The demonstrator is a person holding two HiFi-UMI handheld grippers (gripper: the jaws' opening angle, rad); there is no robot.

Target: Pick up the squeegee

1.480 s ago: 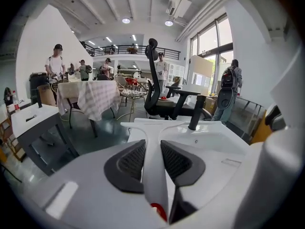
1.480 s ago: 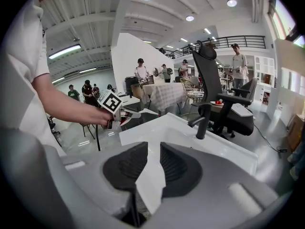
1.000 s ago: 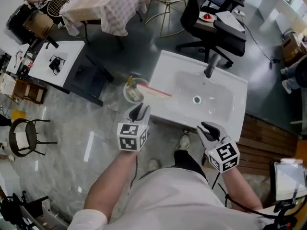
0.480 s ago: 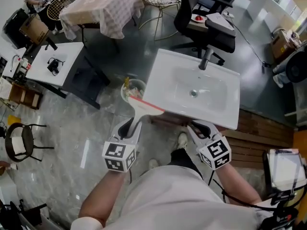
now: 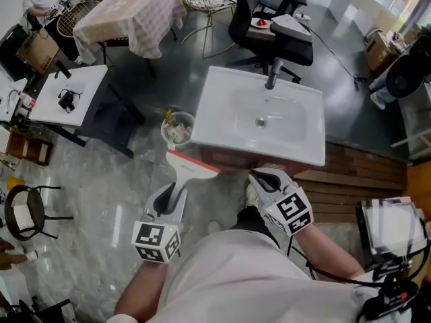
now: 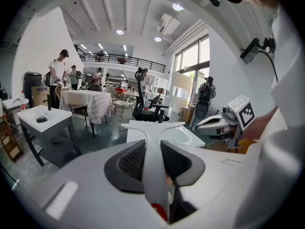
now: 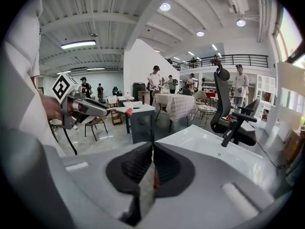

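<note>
LIFTED CLEAR: A person's left gripper [image 5: 172, 195] holds the squeegee [image 5: 192, 164] in the air above a pale polished floor [image 5: 87, 200], just short of the near corner of a white sink [image 5: 222, 89] in an open-plan workshop. Its fingers [image 6: 129, 162] are clamped on the tool's white handle, low on the stem. The T-shaped head, with its red rubber edge, points away toward the sink and a small bin [image 5: 176, 128] beside it. The right gripper [image 5: 264, 180] hovers near the sink's front edge, its own fingers [image 7: 134, 168] pressed together with nothing between them. The pick-up looks done, since the squeegee touches no surface. Judging by its slim moulded plastic, the tool should be light and stiff. The smooth handle could twist or slide in the pads, and the wide head would lever it round if swung quickly. The rubber blade is the soft part and is best left untouched. The narrow stem, where the grip sits, seems the sound place to take hold, and nearer the head would likely be steadier for carrying
</note>
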